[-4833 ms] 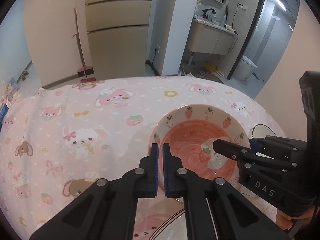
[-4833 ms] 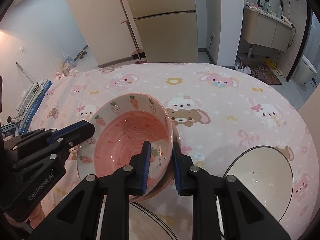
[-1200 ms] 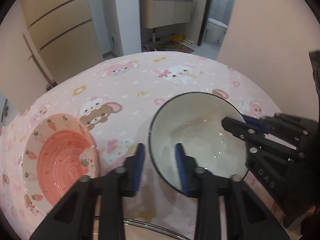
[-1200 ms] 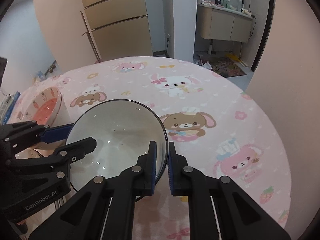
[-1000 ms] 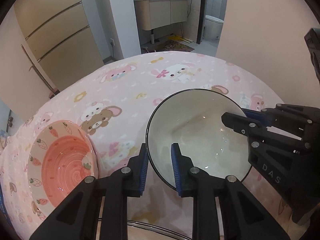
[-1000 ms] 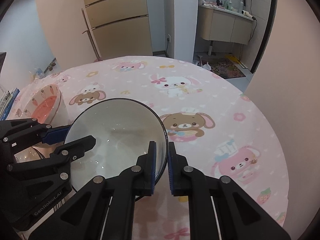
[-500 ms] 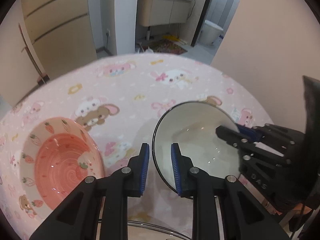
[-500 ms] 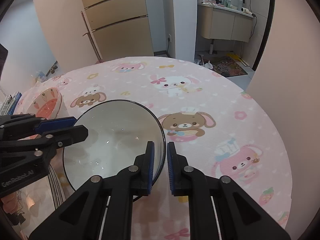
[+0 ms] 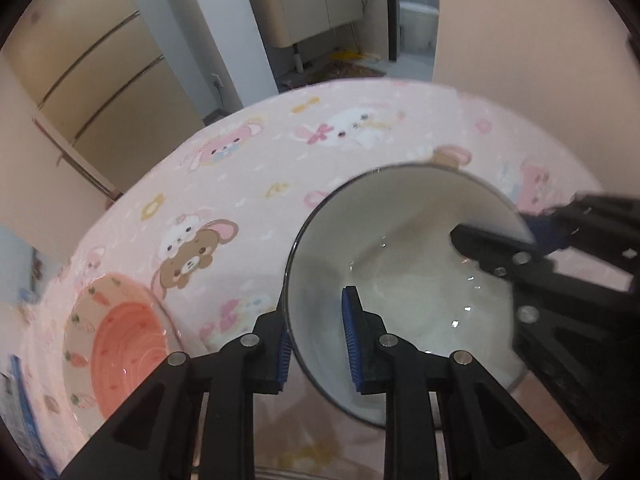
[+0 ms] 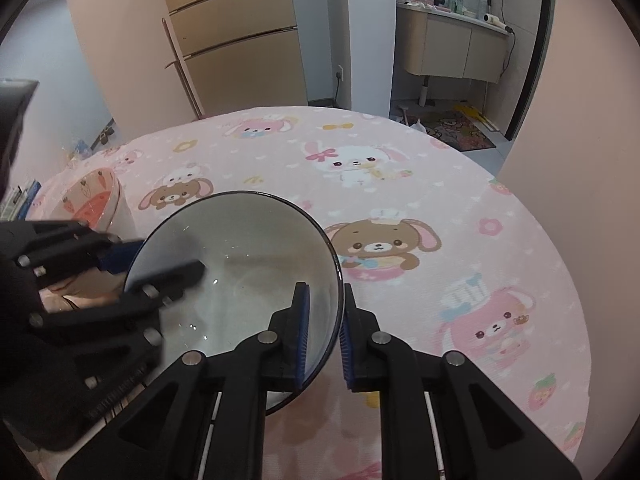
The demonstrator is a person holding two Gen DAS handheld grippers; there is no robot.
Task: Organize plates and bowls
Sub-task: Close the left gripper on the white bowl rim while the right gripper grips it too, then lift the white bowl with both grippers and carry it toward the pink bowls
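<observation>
A round worktop (image 10: 460,208) is covered by a pink tablecloth (image 9: 256,184) printed with cartoon rabbits and bears. Behind it, a beige cabinet (image 10: 236,40) with horizontal metal strips is seen, and a thin pole (image 10: 182,68) is leaned against it. Further back, a bathroom vanity (image 10: 452,48) with bottles on top is visible through a doorway, and a patterned mat (image 10: 460,130) is laid on the floor below. A toilet (image 9: 416,26) is shown in the left wrist view.

Two bowls on the pink bench

The big white bowl (image 10: 236,264) has a thin dark rim and a shiny inside; it is tipped up a little, with a claw on each side of its rim. The pink bowl (image 9: 120,344) with little strawberries and carrots sits upright near the bench's left edge.
</observation>
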